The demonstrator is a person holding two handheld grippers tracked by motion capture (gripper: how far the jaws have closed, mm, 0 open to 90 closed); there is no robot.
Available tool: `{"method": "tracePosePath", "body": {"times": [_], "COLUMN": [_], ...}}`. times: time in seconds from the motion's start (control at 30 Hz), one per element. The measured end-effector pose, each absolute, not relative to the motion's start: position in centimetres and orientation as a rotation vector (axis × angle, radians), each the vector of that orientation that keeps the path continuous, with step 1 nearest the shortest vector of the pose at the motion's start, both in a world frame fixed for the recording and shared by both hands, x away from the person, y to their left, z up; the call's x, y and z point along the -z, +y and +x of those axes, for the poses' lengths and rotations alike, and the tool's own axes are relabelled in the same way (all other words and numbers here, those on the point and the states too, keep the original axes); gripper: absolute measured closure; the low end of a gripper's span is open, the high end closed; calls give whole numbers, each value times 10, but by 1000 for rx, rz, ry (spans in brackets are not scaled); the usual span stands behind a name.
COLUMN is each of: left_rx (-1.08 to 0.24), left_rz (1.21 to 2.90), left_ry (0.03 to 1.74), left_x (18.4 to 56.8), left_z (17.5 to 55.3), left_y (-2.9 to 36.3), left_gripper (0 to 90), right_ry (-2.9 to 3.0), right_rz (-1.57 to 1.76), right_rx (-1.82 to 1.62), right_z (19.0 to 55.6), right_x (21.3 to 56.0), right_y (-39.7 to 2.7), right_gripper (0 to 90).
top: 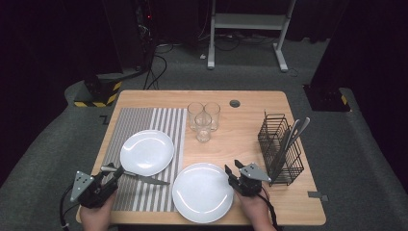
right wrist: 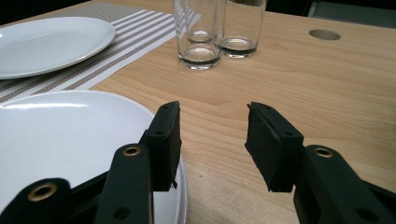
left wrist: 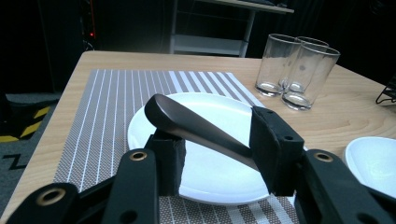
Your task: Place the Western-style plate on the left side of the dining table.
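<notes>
A: So where's the knife [top: 139,176]?

B: Flat on the striped mat [top: 144,126], handle between the left gripper's [top: 117,169] jaws, blade pointing right towards the near plate [top: 203,192]. Those jaws stand apart around the handle; I can't tell whether the pads press it.

A: And the right gripper [top: 232,171]?

B: Jaws apart, empty, by that plate's right rim. The far plate [top: 146,152] sits just behind the knife; the glasses [top: 203,119] and rack [top: 280,148] are well clear.
</notes>
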State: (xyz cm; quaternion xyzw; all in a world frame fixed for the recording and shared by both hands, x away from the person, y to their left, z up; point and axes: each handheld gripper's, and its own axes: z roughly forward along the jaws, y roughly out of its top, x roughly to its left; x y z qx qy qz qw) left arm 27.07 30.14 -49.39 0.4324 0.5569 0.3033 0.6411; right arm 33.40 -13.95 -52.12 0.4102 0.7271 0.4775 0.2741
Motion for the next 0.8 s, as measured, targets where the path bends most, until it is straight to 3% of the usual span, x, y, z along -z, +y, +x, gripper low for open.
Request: {"method": "tracePosePath", "body": {"times": [0.8], "left_rx": [-666], "left_rz": [976], "left_ry": [1305], "left_x": [501], "left_z": [276], "left_y": [310], "left_gripper": [521], "right_ry": [1962], "right_rz": [1108], "right_rx": [-1283], "right_z": [334], "right_x": [522], "right_y": [-139], "right_gripper": [548]}}
